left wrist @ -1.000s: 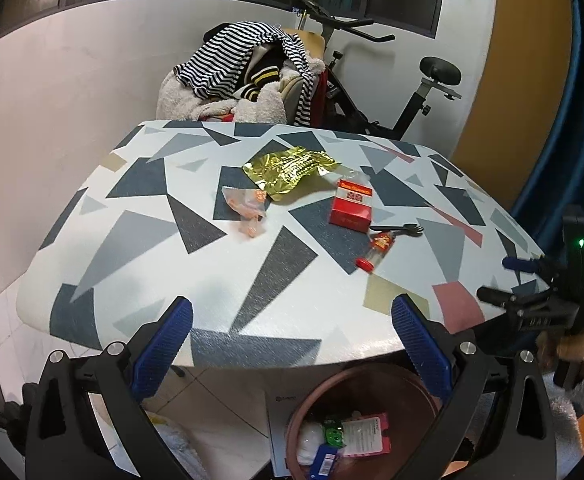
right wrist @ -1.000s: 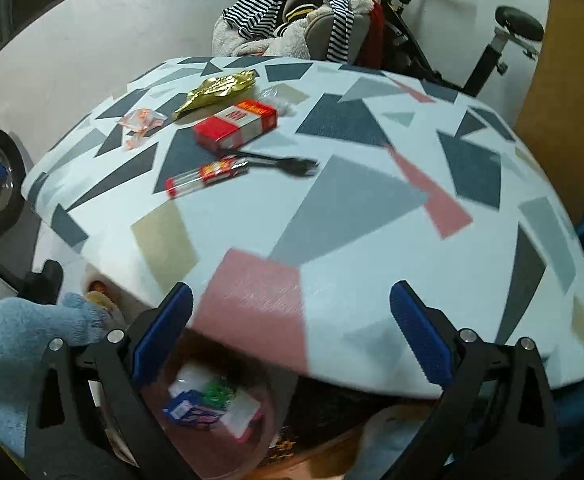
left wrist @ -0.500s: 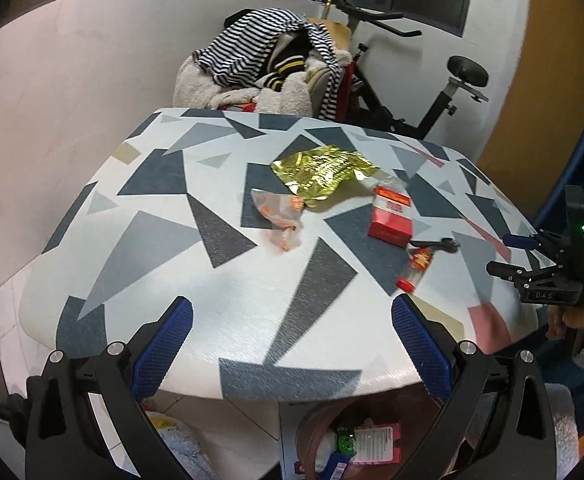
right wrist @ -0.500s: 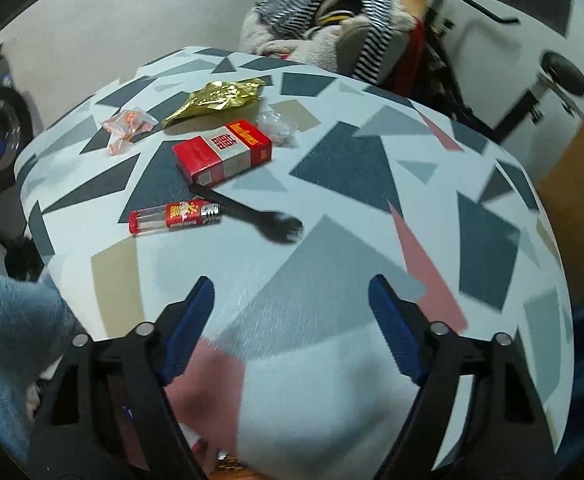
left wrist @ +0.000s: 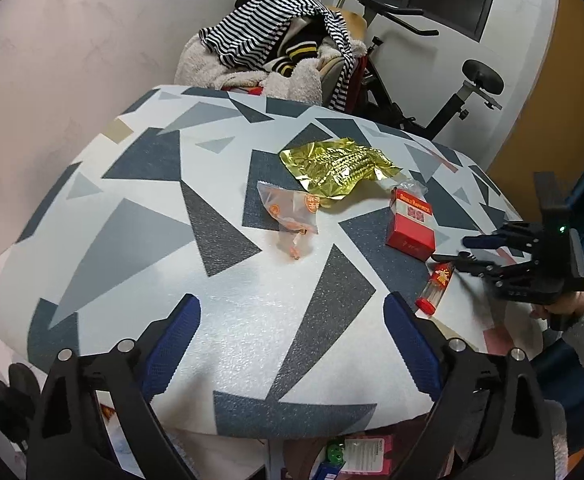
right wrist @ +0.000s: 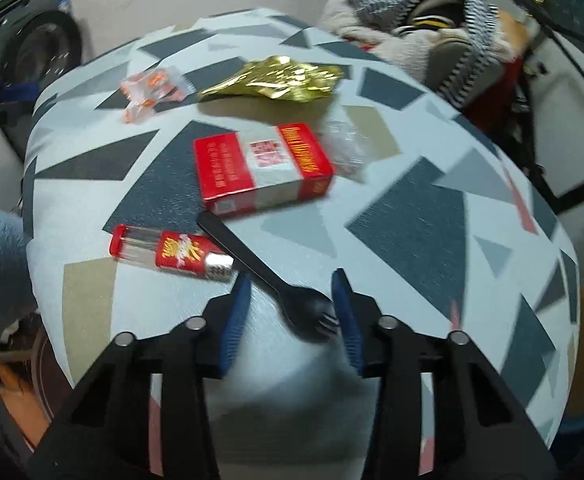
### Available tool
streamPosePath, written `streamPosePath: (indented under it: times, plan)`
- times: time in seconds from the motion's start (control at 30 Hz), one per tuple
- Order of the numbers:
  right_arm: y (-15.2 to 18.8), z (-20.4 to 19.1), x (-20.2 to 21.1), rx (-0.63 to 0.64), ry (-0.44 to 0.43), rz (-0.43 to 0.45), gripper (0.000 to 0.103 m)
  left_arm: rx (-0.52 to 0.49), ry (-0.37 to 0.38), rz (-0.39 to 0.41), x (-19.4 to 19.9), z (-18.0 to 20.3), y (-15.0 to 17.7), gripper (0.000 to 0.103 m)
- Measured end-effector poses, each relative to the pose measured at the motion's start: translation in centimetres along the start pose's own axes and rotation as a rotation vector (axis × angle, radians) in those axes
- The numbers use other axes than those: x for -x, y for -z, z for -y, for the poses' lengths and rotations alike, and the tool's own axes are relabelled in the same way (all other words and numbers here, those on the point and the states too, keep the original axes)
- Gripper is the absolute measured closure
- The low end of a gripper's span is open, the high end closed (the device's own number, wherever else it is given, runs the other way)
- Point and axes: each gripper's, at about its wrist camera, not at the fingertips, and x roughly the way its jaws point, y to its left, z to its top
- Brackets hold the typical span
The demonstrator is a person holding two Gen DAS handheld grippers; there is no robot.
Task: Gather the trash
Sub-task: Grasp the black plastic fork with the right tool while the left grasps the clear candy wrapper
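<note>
Counter (left wrist: 252, 320) with grey, navy and pink triangle pattern, chair behind it piled with striped clothing (left wrist: 268, 40) and fleece (left wrist: 292, 84), black exercise bike (left wrist: 468, 92) at white wall, washing machine (right wrist: 24, 48) off left side.

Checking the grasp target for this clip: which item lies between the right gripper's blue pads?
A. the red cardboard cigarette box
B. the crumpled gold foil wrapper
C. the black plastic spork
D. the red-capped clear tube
C: the black plastic spork's head lies between the closing pads of the right gripper.
</note>
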Motion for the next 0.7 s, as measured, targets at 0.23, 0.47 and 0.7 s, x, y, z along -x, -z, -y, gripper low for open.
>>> streamPosePath:
  times: [0.23, 0.47, 0.7]
  plan:
    - [-1.1, -0.4, -1.0, -0.013, -0.098, -0.019, 0.083, -0.005, 0.023, -0.016, -1.0, 0.5, -0.3, 0.019]
    - [-0.3, 1.8, 0.2, -0.260, -0.158, 0.057, 0.091, 0.049, 0.073, -0.021, -1.4, 0.3, -1.1, 0.023]
    - [2.4, 4.1, 2.8, -0.527, -0.237, 0.183, 0.096, 0.148, 0.123, -0.038, -2.8, -0.5, -1.9, 0.028]
